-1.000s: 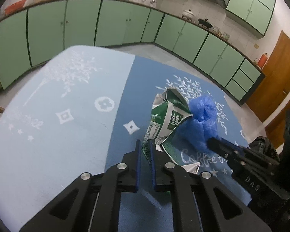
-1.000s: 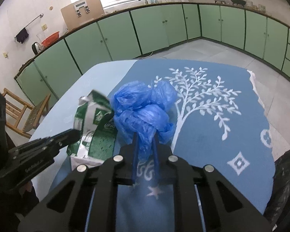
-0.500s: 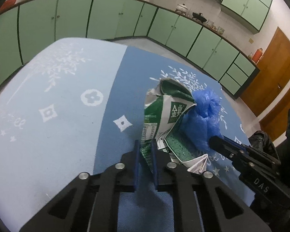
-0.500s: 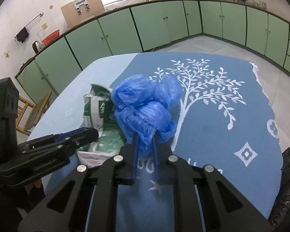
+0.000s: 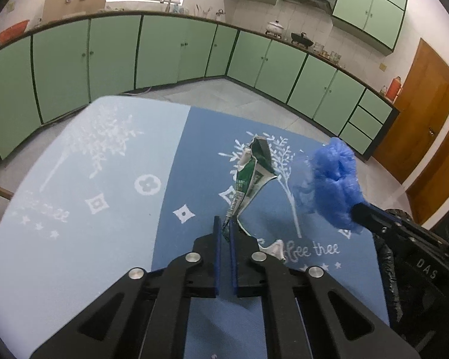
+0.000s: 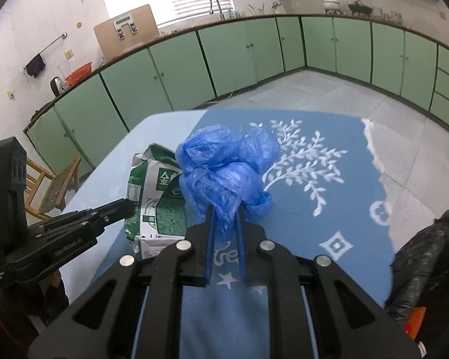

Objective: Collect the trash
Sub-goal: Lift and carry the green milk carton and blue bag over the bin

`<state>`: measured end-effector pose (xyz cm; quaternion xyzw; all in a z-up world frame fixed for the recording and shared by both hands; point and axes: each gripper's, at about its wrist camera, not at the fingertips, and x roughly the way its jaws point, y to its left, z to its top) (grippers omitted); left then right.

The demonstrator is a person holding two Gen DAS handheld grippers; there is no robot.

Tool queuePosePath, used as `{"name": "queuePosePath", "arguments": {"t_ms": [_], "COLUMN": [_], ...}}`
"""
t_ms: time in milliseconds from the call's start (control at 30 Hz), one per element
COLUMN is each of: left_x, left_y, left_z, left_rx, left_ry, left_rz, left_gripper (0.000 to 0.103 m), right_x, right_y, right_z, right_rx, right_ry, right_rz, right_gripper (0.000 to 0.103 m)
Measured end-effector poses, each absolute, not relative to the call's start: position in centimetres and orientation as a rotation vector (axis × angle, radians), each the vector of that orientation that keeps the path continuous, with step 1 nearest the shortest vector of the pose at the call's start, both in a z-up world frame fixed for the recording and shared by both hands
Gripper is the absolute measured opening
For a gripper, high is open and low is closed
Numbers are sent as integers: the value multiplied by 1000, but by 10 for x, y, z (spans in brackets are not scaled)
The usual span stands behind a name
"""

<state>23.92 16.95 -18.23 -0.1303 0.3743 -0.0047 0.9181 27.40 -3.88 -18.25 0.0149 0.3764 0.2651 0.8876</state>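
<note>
Cabinets (image 5: 164,51) in pale green line the kitchen walls on two sides, under a counter with a sink tap, a white pot (image 5: 274,27) and a dark pan, while a brown door (image 5: 416,125) stands at the far right. Grey floor tiles lie open between the cabinets and a table (image 5: 74,209) covered by a two-tone blue cloth printed with white trees, stars and diamonds. Most of the cloth is bare, with free room on its pale left half and toward its far edge. A wooden chair (image 6: 45,188) sits beside the table's left side. A black bag (image 6: 428,257) bulges at the table's right edge.

Over the darker half, the right gripper (image 6: 224,218) is clamped on a crumpled blue plastic bag (image 6: 224,173), held above the cloth. Just beside it, the left gripper (image 5: 224,227) pinches the lower edge of a crushed green-and-white carton (image 5: 251,176), its fingers (image 5: 216,239) nearly together. Carton and bag sit close side by side; whether they touch cannot be told.
</note>
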Motion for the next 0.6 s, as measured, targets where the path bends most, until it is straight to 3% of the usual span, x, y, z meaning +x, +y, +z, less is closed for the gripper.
{"name": "queuePosePath", "arguments": {"t_ms": [600], "left_x": [197], "left_y": [116], "left_z": [-113], "left_rx": [-194], "left_ry": [669], "left_rz": [-68], "left_gripper": [5], "right_x": [218], "right_y": [-97], "right_z": [-116], "right_rx": [29], "right_ry": [664], "right_rz": [528], "right_gripper": [12]}}
